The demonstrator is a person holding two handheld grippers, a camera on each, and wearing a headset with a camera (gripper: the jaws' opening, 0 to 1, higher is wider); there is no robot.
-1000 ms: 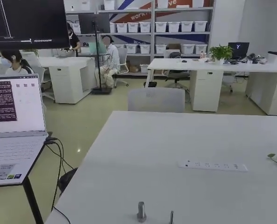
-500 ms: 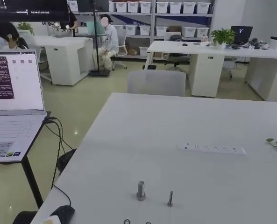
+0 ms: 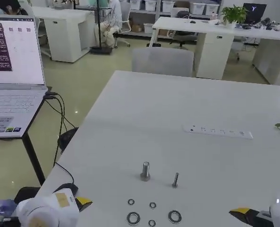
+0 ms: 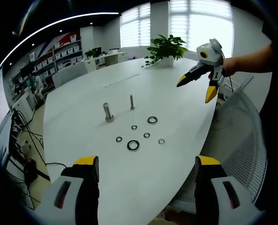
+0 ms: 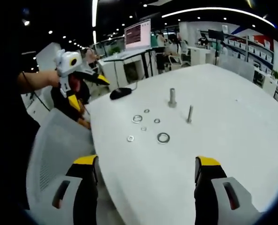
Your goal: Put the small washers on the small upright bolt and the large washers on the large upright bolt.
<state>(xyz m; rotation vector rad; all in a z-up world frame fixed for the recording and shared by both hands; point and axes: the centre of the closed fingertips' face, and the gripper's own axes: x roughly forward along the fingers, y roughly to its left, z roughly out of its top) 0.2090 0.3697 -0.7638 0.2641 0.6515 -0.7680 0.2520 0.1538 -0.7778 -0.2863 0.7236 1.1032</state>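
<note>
A large upright bolt (image 3: 145,171) and a thinner small upright bolt (image 3: 175,179) stand on the white table (image 3: 177,113). In front of them lie two large washers (image 3: 133,218) (image 3: 174,216) and several small washers (image 3: 152,205), all loose and flat. My left gripper (image 4: 147,161) is open and empty, held off the table's near edge, well short of the washers (image 4: 133,145). My right gripper (image 5: 146,161) is open and empty too, also back from the washers (image 5: 163,137). Each gripper view shows the other gripper (image 4: 202,79) (image 5: 78,82) with its jaws spread.
A white power strip (image 3: 217,132) lies farther back on the table. A laptop (image 3: 12,94) stands on a side stand at the left, with cables and a black mouse (image 5: 120,93) near the table's corner. A grey chair (image 3: 162,61) is at the far edge and a potted plant (image 4: 166,47) on the table.
The head camera has tilted down, so the bolts now sit mid-picture, and the washers and both grippers have come into sight at the bottom. Nothing on the table has moved.
</note>
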